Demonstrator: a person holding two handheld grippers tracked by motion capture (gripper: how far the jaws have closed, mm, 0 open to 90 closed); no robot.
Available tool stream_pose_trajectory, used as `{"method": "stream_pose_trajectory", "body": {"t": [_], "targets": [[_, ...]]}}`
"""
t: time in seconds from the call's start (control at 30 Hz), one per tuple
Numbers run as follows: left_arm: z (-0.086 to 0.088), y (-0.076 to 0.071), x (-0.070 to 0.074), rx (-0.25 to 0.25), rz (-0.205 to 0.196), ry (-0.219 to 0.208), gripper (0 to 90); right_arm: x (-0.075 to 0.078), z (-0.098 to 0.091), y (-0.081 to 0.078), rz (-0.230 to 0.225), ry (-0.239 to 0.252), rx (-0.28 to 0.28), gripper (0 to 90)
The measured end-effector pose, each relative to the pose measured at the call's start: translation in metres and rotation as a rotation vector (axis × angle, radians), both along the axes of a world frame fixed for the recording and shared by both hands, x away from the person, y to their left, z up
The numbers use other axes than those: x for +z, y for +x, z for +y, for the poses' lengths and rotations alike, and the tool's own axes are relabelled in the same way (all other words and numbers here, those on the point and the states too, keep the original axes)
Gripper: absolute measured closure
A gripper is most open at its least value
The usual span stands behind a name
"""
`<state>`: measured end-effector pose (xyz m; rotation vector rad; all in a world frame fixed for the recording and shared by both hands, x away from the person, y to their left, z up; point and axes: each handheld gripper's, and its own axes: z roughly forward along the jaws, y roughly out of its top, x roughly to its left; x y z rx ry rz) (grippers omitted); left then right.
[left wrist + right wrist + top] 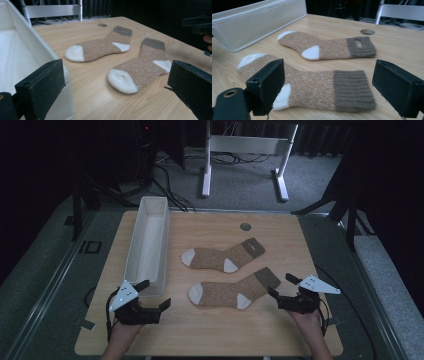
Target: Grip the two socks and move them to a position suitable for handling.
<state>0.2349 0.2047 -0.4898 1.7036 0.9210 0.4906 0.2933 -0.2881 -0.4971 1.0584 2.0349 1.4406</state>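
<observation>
**On the desk: two socks between spread fingers**

Mid-desk, the near sock (232, 291) lies flat just in front of the far sock (223, 256). Left gripper (154, 294) and right gripper (280, 285) flank it, fingers spread wide, gripping nothing. A white bin (134, 251) stands left.

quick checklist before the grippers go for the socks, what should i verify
1. Left gripper jaws open and holding nothing: ok.
2. Right gripper jaws open and holding nothing: ok.
3. Near sock flat on the table, between the two grippers, cuff toward the right gripper: ok.
4. Far sock flat and apart from the near sock, no overlap: ok.
5. White bin upright on the left side, open top facing up: ok.
6. Bin empty along its whole length: cannot tell; the part that shows looks bare.
</observation>
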Motion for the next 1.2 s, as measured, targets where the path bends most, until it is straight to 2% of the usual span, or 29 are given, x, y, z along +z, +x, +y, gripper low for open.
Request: {"method": "stream_pose_trajectory", "body": {"t": [0.23,0.33,0.4,0.57,0.7,0.87,1.2], "targets": [[-0.028,0.011,0.0,-0.072,0.016,0.025,1.6,-0.005,0.015,0.011,0.0,-0.036,0.003,12.8],[-0.04,0.017,-0.005,-0.096,0.025,0.052,1.6,-0.007,0.019,0.014,-0.007,-0.058,0.002,12.7],[-0.046,0.023,-0.01,-0.108,0.05,0.054,1.6,-0.008,0.021,0.017,0.004,-0.05,0.011,12.7],[-0.061,0.033,-0.022,-0.132,0.082,0.078,1.6,-0.014,0.025,0.024,0.012,-0.054,0.007,12.6],[-0.072,0.04,-0.031,-0.155,0.103,0.104,1.6,-0.021,0.028,0.031,0.043,-0.037,0.013,12.5],[-0.085,0.051,-0.037,-0.172,0.141,0.131,1.5,-0.031,0.032,0.039,0.082,-0.074,0.006,12.6],[-0.112,0.069,-0.051,-0.192,0.208,0.197,1.8,-0.051,0.039,0.054,0.132,-0.16,-0.034,14.1]]}}
